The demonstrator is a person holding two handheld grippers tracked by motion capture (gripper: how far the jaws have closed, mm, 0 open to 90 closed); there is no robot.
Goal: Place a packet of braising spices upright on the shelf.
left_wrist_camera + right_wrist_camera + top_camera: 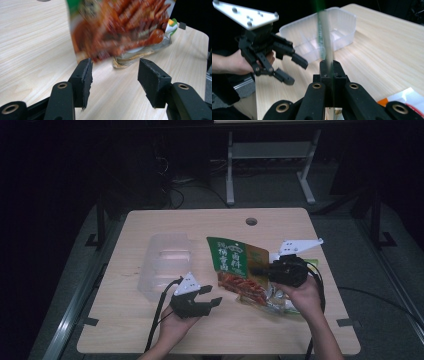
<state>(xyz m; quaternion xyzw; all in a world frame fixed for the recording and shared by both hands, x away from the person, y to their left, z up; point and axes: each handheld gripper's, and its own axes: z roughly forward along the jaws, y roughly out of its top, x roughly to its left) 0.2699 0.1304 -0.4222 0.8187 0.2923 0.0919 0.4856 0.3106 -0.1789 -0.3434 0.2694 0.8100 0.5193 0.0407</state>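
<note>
- Right gripper (257, 270) clamped tight on the edge of a green and red snack pouch (239, 270) — fingers (329, 72) pressed together on the thin film, seen edge-on in the right gripper view.
- Pouch (120, 27) held up off the worktop (125, 320), tilted, right of centre; green band at the far end, red food print toward the near end.
- More packets (277, 302) lying flat on the worktop under and just near of the held pouch, close by the right hand (302, 295).
- Left gripper (207, 300) near the near-left part of the worktop, pointing right toward the pouch; fingers (83, 77) parted wide, nothing between them, the pouch's lower corner just beyond their tips — not touching, as far as can be told.
- Left hand (175, 322) wrapped round the gripper body from the near side.
- Clear plastic tray (167, 262) with compartments resting on the worktop to the far left of the pouch, well apart from both grippers.
- Round hole (251, 221) in the worktop near its far edge.
</note>
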